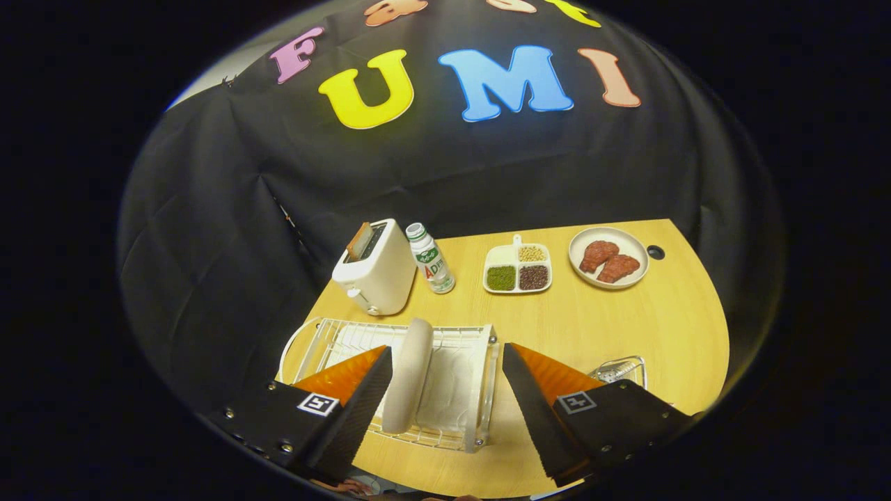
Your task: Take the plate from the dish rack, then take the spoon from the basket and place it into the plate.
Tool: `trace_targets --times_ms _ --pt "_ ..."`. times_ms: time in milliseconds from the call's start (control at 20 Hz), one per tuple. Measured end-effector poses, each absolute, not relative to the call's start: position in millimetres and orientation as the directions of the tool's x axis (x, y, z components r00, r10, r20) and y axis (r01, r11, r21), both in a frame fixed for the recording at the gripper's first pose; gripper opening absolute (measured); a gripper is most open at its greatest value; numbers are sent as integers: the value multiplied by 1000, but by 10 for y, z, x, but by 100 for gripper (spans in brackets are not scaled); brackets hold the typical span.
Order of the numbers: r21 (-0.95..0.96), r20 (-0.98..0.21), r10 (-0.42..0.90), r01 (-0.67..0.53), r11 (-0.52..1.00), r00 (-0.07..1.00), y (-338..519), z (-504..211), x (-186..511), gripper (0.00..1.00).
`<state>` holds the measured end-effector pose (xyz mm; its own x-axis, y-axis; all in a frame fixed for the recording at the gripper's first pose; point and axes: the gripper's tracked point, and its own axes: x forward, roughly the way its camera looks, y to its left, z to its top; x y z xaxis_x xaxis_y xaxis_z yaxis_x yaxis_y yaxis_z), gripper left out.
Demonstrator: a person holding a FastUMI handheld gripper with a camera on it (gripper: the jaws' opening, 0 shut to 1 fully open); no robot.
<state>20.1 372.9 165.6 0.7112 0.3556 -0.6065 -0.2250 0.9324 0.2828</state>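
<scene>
The gripper (445, 362) hangs above the near end of the dish rack (334, 341) with its fingers spread wide, holding nothing. The plate (409, 372) stands on edge in the rack, between the fingers but hard by the left one, perhaps touching it; the right finger is well apart. Its rim runs away from the gripper, so the long axis lies along the fingers and the jaws would close across its thickness. It looks plain white, thick-rimmed and smooth. A wire basket (621, 369) sits just beyond the right finger; I cannot make out the spoon. Farther off stand a toaster (376, 268), a bottle (430, 259), a divided tray (518, 270) and a dish of meat (608, 257).
</scene>
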Motion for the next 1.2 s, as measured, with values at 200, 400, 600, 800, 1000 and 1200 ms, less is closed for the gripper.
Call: trace_targets --times_ms 200,400,600,800,1000,1200 --pt "286 -674 352 -210 935 650 3938 1430 228 98" --pt "269 -744 322 -179 946 585 4094 1082 335 98" --pt "224 -801 265 -142 964 536 4224 788 352 98" --pt "123 -846 145 -77 989 514 4201 578 334 82" --pt "51 -872 21 48 998 489 4227 499 302 36" --pt "-21 -863 -44 50 999 504 4249 522 290 29"
